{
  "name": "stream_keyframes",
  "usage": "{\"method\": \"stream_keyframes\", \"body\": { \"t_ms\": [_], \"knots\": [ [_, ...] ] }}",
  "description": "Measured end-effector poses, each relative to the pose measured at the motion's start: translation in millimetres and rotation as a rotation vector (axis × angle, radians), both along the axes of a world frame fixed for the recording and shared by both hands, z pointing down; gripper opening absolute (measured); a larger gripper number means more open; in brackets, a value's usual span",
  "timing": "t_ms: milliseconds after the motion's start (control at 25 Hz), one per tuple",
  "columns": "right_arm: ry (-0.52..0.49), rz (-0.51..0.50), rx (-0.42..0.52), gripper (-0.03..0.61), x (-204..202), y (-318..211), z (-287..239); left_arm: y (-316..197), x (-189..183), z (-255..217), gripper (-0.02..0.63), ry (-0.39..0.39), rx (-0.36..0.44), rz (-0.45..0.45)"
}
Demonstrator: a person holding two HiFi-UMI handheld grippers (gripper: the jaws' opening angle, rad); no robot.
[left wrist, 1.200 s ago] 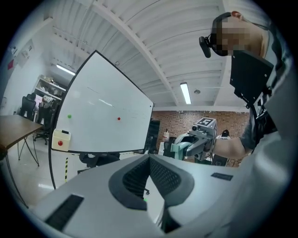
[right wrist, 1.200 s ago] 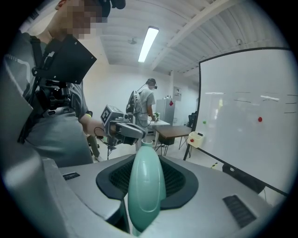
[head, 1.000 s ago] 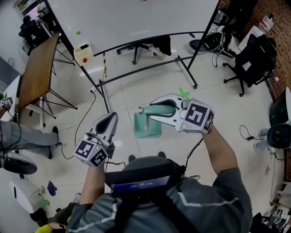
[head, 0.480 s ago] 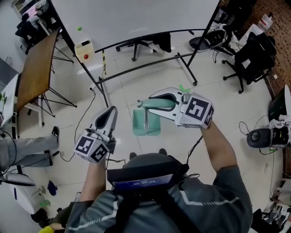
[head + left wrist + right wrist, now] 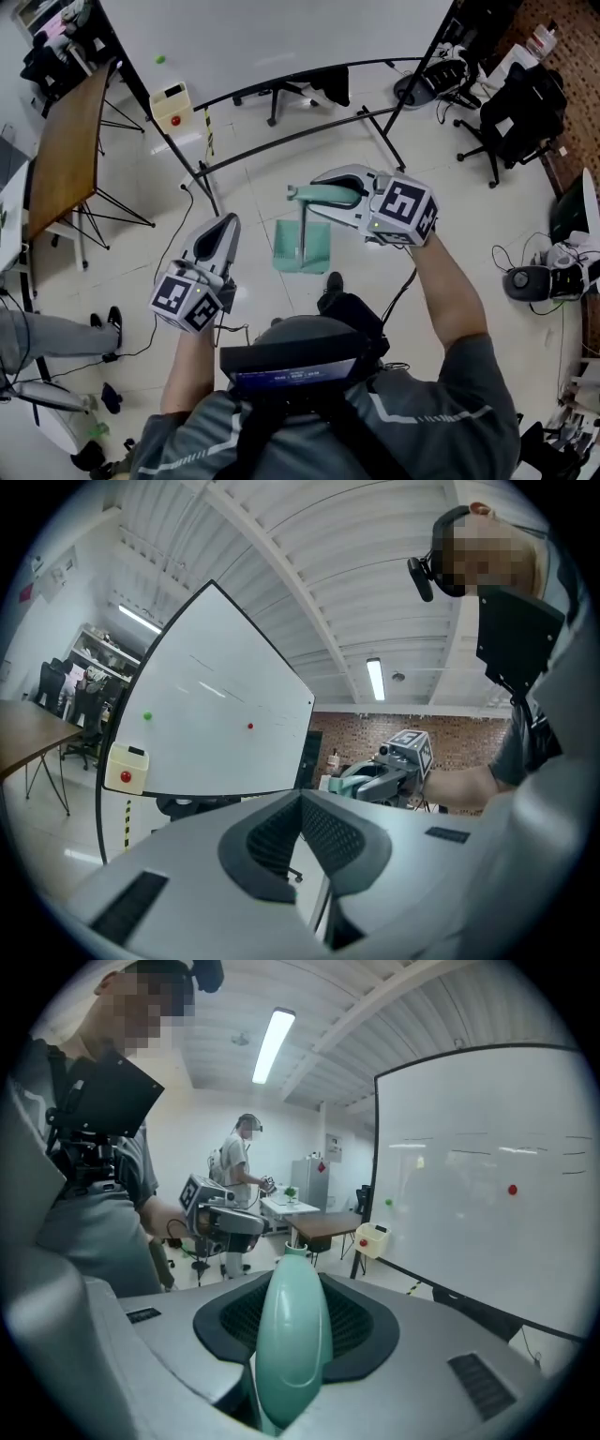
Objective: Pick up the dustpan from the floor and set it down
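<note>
- The right gripper (image 5: 323, 192) is clenched on the mint-green handle (image 5: 292, 1335) of the dustpan (image 5: 302, 251)
- The pan end hangs at 7 o'clock from that grip, over the tiled floor (image 5: 253, 187)
- The left gripper (image 5: 225, 230) has its jaws closed together with nothing between them, at 8 o'clock from the dustpan and apart from it

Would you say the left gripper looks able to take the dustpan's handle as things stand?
Probably not yet: the right gripper is clamped on the handle, and the left gripper has its jaws together. Nothing stands between it and the thin shaft of the dustpan, though.
</note>
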State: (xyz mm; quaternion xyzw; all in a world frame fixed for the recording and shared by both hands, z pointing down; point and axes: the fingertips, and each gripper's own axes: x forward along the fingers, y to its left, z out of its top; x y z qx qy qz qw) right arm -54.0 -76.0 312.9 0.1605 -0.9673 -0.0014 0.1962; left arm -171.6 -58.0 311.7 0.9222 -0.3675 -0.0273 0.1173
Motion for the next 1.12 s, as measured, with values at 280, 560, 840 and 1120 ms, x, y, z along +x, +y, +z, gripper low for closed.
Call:
{"method": "stream_keyframes", "body": {
  "t_ms": [280,560,840,1120],
  "knots": [
    [-0.014,-0.095,0.031,0.155,22.3,-65.6,3.9,-78.7,37.4,3.2,0.028,-0.012,0.002,-0.1],
    [0.006,-0.204,0.018,0.155,37.0,-167.6,8.0,-181.3,70.6,5.7,0.028,-0.057,-0.027,-0.222],
    [0.052,-0.217,0.042,0.155,30.3,-242.2,33.1,-245.2,64.8,19.3,0.028,-0.064,-0.053,-0.214],
    [0.066,-0.2,0.043,0.155,20.8,-289.2,67.8,-291.9,49.8,56.8,0.028,-0.05,-0.094,-0.154]
  ]
}}
